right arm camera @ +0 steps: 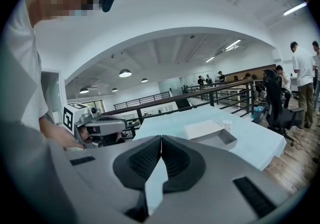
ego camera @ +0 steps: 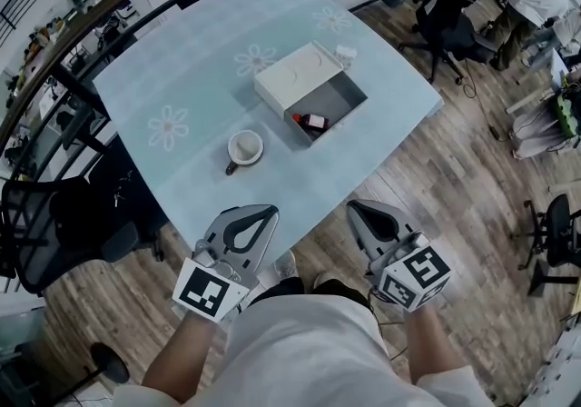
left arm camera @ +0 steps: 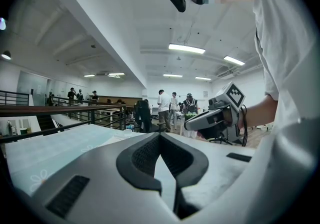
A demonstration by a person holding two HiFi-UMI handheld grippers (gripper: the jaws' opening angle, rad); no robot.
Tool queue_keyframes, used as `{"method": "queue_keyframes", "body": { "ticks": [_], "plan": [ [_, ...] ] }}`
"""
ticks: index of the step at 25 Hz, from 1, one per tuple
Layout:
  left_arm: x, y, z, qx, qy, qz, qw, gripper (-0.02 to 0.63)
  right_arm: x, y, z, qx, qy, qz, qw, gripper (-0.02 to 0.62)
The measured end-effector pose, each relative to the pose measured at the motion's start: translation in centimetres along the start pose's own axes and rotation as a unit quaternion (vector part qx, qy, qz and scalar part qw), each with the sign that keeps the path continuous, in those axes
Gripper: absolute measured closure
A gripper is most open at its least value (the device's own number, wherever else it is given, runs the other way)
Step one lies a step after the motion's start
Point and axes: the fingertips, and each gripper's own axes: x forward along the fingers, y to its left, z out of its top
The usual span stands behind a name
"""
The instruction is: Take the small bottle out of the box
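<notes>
- At the table's [ego camera: 182, 78] near corner, you hold both grippers in the air, side by side, with your body just behind them.
- Your left gripper [ego camera: 266, 212] has its jaws pressed together at the tips. Nothing is between them.
- Your right gripper [ego camera: 357, 206] is pressed together too, and it holds nothing.
- Both grippers point toward the table and are well apart from the box [ego camera: 352, 87].
- The box sits near the middle of the table. It is white outside and grey inside.
- A white lid [ego camera: 295, 74] covers the left part of the box. The right part is open.
- The bottle [ego camera: 313, 122] is inside the open part, close to the corner of the box nearest you. It looks like it lies on its side. It is dark with a red cap.
- A white cup [ego camera: 245, 148] stands on the table, left of the box and closer to you. It does not touch the box.
- A small white thing [ego camera: 345, 53] lies on the table just beside the far end of the box. You cannot tell what it is.
- The table has a pale blue cloth with white flowers on it.
- Around the table you can see a wood floor [ego camera: 454, 214], black chairs and a dark railing.
- People stand and sit far off in the room.
</notes>
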Motion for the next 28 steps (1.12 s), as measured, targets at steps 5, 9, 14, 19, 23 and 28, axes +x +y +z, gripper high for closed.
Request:
{"method": "queue_keyframes", "body": {
  "ticks": [5,9,14,19,23,28],
  "plan": [
    [0.3,0.7,0.4,-0.004,-0.002,0.005,1.0000,0.600,0.7,-0.4,0.8,-0.002,0.000,0.003,1.000,0.574],
    [0.9,1.7,0.2,-0.011,-0.001,0.012,0.9999,0.600,2.1,-1.3,1.1,-0.003,0.004,0.008,1.000,0.574],
    [2.4,3.4,-0.2,-0.014,0.007,0.025,0.9996,0.600,3.9,-3.0,1.2,-0.005,0.013,0.021,1.000,0.574],
    [4.9,5.0,-0.7,-0.023,0.015,0.044,0.9987,0.600,5.8,-5.5,1.4,-0.013,0.026,0.041,0.999,0.574],
    [7.1,6.0,-1.0,-0.028,0.023,0.059,0.9976,0.600,7.3,-7.9,1.8,-0.015,0.035,0.059,0.998,0.574],
    [9.1,7.4,-1.7,-0.039,0.032,0.083,0.9953,0.600,9.5,-10.4,2.1,-0.021,0.047,0.081,0.995,0.574]
  ]
}}
